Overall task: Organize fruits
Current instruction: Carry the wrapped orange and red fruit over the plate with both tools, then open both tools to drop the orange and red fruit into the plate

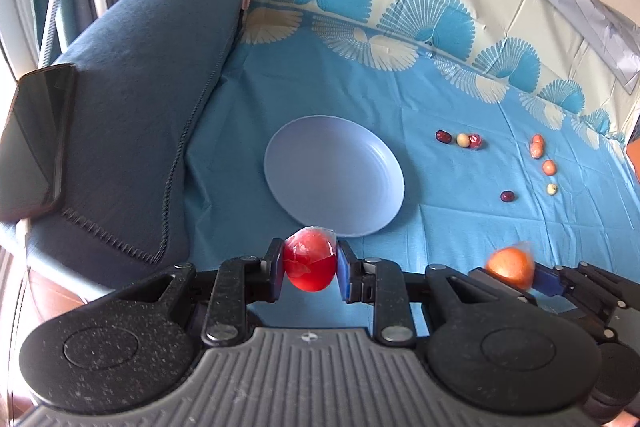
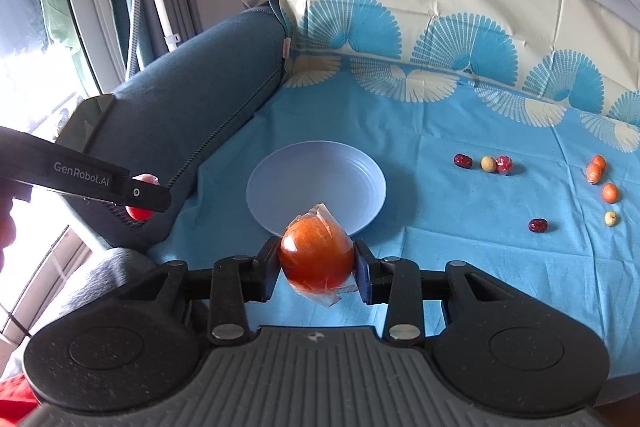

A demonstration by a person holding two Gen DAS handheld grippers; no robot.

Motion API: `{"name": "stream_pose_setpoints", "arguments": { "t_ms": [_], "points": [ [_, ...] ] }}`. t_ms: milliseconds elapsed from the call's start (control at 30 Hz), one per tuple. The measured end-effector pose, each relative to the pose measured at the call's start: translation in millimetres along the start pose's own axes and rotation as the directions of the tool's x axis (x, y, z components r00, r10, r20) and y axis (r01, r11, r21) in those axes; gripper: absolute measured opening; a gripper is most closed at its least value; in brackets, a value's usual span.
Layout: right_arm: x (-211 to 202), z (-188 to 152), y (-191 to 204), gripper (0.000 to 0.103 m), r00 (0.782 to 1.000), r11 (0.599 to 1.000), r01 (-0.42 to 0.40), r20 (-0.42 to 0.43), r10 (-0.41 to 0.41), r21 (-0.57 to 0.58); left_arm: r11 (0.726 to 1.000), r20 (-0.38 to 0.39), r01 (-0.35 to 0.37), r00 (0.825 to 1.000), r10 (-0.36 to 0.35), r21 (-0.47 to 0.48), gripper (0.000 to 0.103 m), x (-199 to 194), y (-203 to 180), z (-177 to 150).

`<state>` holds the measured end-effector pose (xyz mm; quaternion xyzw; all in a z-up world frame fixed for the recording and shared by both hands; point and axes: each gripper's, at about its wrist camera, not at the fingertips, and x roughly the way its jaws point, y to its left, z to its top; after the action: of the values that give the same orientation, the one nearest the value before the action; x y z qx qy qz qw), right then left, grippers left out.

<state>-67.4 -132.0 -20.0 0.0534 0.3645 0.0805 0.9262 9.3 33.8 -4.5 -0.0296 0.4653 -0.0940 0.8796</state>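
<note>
My left gripper [image 1: 310,263] is shut on a red plastic-wrapped fruit [image 1: 309,259], held just in front of the near rim of an empty pale blue plate [image 1: 334,179]. My right gripper [image 2: 316,269] is shut on an orange plastic-wrapped fruit [image 2: 316,255], also near the plate's [image 2: 316,187] front rim. The orange fruit [image 1: 510,267] shows at right in the left wrist view. The left gripper [image 2: 142,197] with its red fruit [image 2: 140,213] shows at left in the right wrist view.
Small fruits lie on the blue cloth [image 2: 460,227] right of the plate: a dark red date [image 2: 463,161], a pale round one [image 2: 488,164], a red wrapped one [image 2: 504,165], several small orange ones [image 2: 595,173], another date [image 2: 538,225]. A blue cushion [image 1: 140,107] with a phone [image 1: 36,143] is at left.
</note>
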Motion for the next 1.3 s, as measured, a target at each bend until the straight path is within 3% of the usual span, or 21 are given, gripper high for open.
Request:
{"name": "stream_pose_setpoints", "arguments": {
  "t_ms": [567, 767, 967, 1000, 1033, 1067, 1133, 1167, 1200, 1300],
  "points": [
    [151, 55, -16, 0.04, 0.998, 1.0, 0.01, -0.061, -0.011, -0.011, 0.999, -0.062, -0.006, 0.998, 0.009, 0.044, 0.029, 146, -5, 78],
    [195, 60, -31, 0.04, 0.994, 1.0, 0.022, -0.103, -0.024, -0.018, 0.998, -0.112, -0.008, 0.994, 0.015, 0.063, 0.029, 194, -4, 86],
    [220, 43, -35, 0.04, 0.985, 1.0, 0.008, -0.172, -0.013, -0.027, 0.995, -0.152, -0.031, 0.987, 0.045, 0.091, 0.03, 230, -3, 81],
    [223, 40, -34, 0.04, 0.984, 0.999, 0.006, -0.18, -0.012, -0.031, 0.995, -0.147, -0.035, 0.988, 0.049, 0.093, 0.033, 233, -3, 81],
    [225, 39, -34, 0.041, 0.982, 0.999, -0.004, -0.189, -0.003, -0.035, 0.995, -0.141, -0.032, 0.989, 0.046, 0.098, 0.05, 233, -3, 81],
    [226, 39, -33, 0.043, 0.98, 0.999, -0.015, -0.197, 0.007, -0.038, 0.994, -0.13, -0.041, 0.99, 0.054, 0.104, 0.081, 230, -4, 82],
    [221, 42, -30, 0.067, 0.981, 0.998, -0.016, -0.194, 0.005, -0.059, 0.992, -0.063, -0.087, 0.994, 0.093, 0.093, 0.103, 213, -6, 86],
    [212, 43, -28, 0.086, 0.985, 0.997, -0.006, -0.174, -0.008, -0.079, 0.993, -0.005, -0.087, 0.996, 0.087, 0.086, 0.103, 199, -6, 85],
    [203, 45, -26, 0.094, 0.989, 0.995, 0.008, -0.147, -0.023, -0.099, 0.993, 0.028, -0.081, 0.996, 0.079, 0.087, 0.103, 186, -5, 85],
    [171, 44, -26, 0.095, 0.991, 0.992, 0.018, -0.13, -0.035, -0.127, 0.993, 0.023, -0.088, 0.996, 0.087, 0.078, 0.103, 150, -2, 76]
  ]
}}
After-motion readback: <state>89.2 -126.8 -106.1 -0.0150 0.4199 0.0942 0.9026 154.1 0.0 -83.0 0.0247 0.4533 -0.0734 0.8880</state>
